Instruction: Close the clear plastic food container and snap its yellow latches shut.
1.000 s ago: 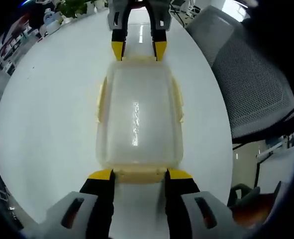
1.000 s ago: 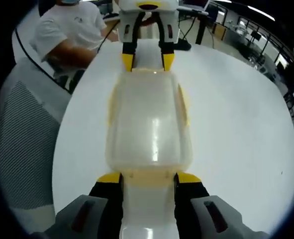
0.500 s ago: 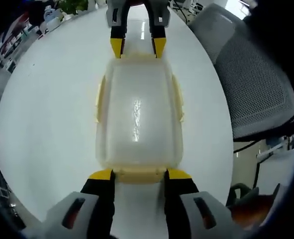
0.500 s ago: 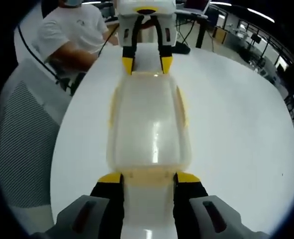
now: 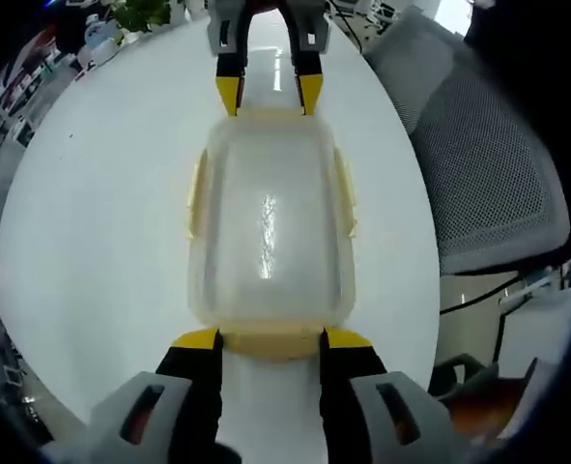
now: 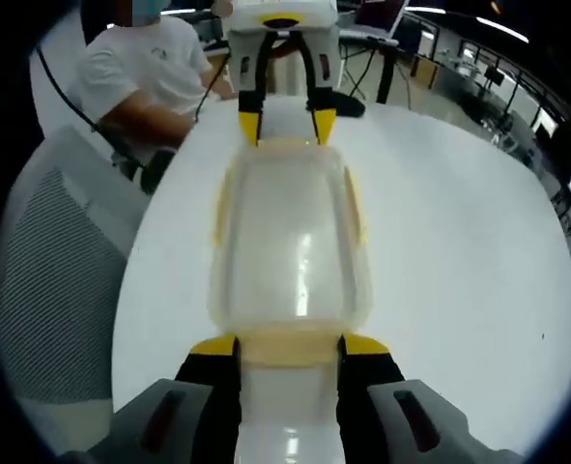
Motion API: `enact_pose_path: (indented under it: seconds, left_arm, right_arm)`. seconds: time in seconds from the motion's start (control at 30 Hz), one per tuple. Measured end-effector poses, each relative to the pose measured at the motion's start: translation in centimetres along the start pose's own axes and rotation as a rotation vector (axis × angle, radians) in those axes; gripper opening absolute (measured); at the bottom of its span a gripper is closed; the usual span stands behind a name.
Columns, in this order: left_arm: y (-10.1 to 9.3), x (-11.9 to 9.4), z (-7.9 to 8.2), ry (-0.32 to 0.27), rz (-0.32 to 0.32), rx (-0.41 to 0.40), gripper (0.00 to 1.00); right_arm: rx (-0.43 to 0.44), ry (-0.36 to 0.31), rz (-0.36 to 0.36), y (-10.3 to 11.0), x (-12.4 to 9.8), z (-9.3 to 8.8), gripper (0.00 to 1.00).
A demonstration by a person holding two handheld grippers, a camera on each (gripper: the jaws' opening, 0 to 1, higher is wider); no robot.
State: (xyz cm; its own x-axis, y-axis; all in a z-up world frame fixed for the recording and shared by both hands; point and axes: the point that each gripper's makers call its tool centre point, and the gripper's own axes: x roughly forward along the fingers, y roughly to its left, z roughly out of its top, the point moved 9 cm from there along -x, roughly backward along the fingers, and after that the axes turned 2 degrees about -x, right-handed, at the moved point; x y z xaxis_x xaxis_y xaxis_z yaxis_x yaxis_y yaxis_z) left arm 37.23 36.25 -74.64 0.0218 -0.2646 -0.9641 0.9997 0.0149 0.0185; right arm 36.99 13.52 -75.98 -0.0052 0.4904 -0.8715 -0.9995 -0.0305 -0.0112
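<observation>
The clear plastic container (image 5: 271, 227) lies lid-down-flat on the white table (image 5: 101, 193), its lid on top. Pale yellow latches (image 5: 196, 198) run along its long sides. My left gripper (image 5: 272, 340) stands open at the near short end, the end latch (image 5: 271, 343) between its yellow fingertips. At the far short end my right gripper (image 5: 266, 92) is placed the same way. In the right gripper view the container (image 6: 290, 232) stretches from my right gripper (image 6: 290, 346) to my left gripper (image 6: 287, 126); both are open astride the end latches.
A grey mesh office chair (image 5: 488, 164) stands beside the table edge and appears again as the chair (image 6: 53, 280). A person in a white shirt (image 6: 140, 68) sits at the table's far side. Plants and bottles (image 5: 121, 19) stand at one far end.
Both views have shifted slightly against the table and the chair. The container keeps the same place between the two grippers, and the jaws keep the same spread.
</observation>
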Motion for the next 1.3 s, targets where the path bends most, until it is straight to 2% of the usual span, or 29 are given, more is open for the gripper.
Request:
enact_pose_path:
  seconds: [0.73, 0.93, 1.3]
  left_arm:
    - [-0.3, -3.2, 1.2, -0.009, 0.007, -0.004, 0.38]
    - [0.0, -4.2, 1.6, -0.028, -0.002, -0.011, 0.38]
    - [0.6, -5.3, 2.6, -0.011, 0.015, 0.007, 0.38]
  right_arm:
    - [-0.013, -0.019, -0.013, 0.0, -3.8, 1.6, 0.36]
    - [-0.013, -0.015, -0.010, -0.2, -4.7, 1.8, 0.36]
    - [-0.011, -0.008, -0.014, -0.9, -6.2, 2.1, 0.37]
